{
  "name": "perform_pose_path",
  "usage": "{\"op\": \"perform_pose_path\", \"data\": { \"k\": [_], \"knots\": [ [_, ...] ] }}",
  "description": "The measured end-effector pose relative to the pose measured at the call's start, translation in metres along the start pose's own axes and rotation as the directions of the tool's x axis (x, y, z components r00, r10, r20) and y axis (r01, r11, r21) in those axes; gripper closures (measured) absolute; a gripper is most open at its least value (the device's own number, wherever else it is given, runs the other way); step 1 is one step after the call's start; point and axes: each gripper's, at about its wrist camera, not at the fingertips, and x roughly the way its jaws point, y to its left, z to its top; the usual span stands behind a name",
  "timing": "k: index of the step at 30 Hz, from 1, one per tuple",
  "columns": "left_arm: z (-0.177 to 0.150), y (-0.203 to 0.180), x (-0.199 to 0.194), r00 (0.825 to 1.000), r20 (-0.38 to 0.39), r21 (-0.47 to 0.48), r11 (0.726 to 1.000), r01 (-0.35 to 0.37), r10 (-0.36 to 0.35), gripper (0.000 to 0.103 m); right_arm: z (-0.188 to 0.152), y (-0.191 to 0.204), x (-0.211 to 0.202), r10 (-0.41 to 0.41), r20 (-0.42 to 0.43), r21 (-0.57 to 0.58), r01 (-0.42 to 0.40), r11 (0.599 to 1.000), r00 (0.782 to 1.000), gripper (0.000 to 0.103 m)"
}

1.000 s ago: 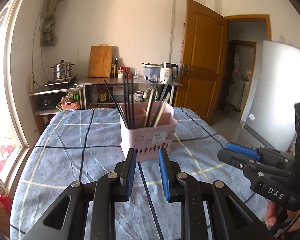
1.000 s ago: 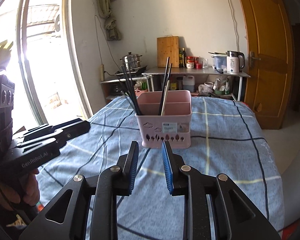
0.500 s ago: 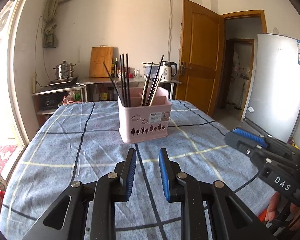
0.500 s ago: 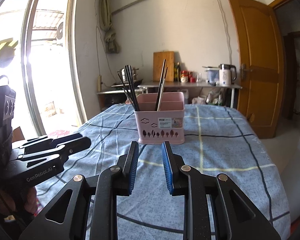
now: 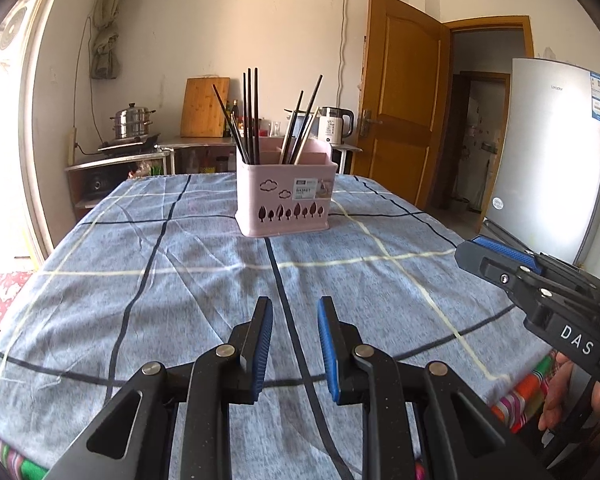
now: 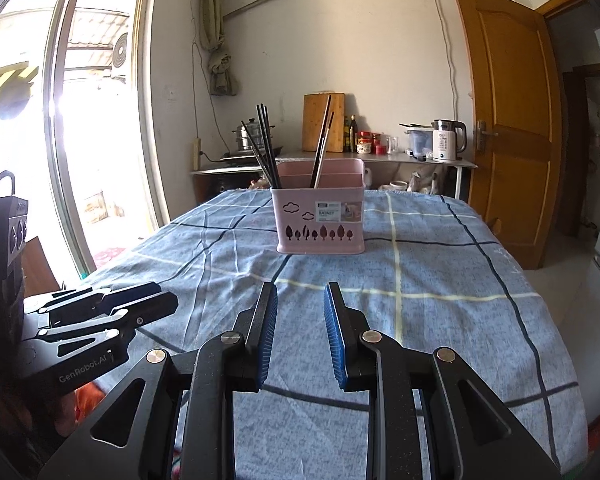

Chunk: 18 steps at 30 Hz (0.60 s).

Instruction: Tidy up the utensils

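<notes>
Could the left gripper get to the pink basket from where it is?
Probably yes: the left gripper is open and empty, with only bare tablecloth between it and the pink basket, though it is well short of it.

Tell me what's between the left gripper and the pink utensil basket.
Only bare checked tablecloth between the left gripper and the pink utensil basket, seen in the left wrist view.

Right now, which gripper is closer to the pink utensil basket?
Neither clearly. The left gripper and the right gripper both hover empty over the near tablecloth, far short of the pink utensil basket, left one toward its left, right one toward its right.
</notes>
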Motion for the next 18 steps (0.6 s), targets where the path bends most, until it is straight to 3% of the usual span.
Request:
{"op": "perform_pose_path", "data": {
  "k": [18],
  "knots": [
    [-0.0007,0.0049,-0.0075,1.000,0.002,-0.030,0.999,-0.017,0.017,0.080,-0.0030,0.0033,-0.0031,-0.005,-0.016,-0.001,0.005,1.000,1.000,0.077]
  ]
}}
